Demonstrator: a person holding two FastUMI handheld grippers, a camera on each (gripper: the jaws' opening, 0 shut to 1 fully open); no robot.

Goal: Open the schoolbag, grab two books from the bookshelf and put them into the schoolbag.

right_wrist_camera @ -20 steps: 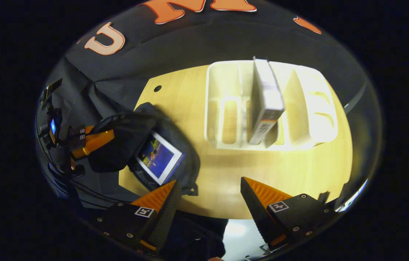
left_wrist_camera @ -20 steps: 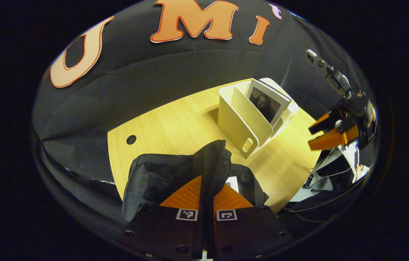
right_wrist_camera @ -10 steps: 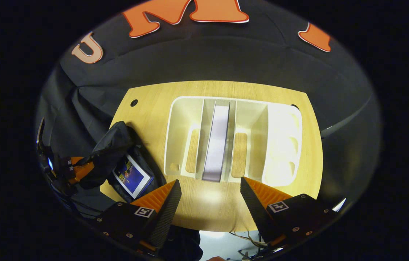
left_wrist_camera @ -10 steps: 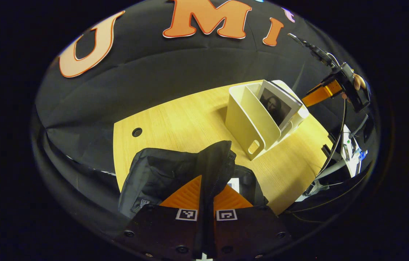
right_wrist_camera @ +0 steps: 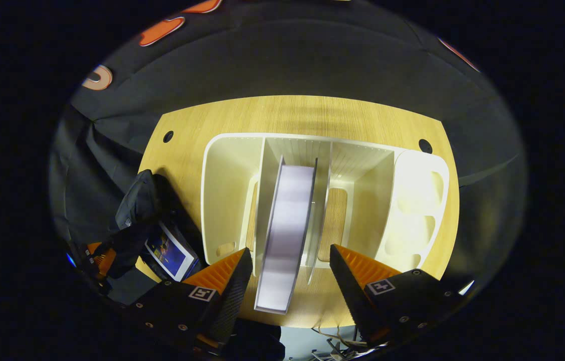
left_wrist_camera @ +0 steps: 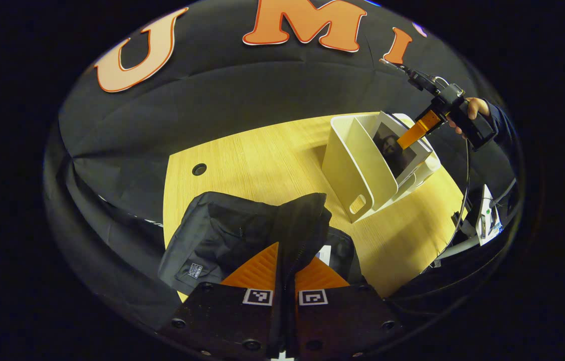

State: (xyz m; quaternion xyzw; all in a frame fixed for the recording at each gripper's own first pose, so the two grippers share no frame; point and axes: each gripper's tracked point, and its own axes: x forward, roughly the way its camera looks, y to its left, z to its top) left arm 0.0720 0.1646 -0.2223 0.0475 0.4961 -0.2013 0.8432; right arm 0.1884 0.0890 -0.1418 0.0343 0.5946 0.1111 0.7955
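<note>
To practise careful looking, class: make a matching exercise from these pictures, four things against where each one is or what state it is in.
Things:
1. left gripper
2. right gripper
3. book with the blue cover
4. book with the portrait cover

States:
A. standing in the bookshelf
B. lying in the schoolbag
C. open
D. shut on the schoolbag's flap

Pairs: 1-D, 2-C, 3-B, 4-A

R gripper (right_wrist_camera: 290, 265) jaws wide, book (right_wrist_camera: 285, 225) between w/ gaps both sides; shelf dividers (right_wrist_camera: 262, 200) flank it close. Bare table (left_wrist_camera: 262, 155) ahead-left of L gripper (left_wrist_camera: 285, 265).
</note>
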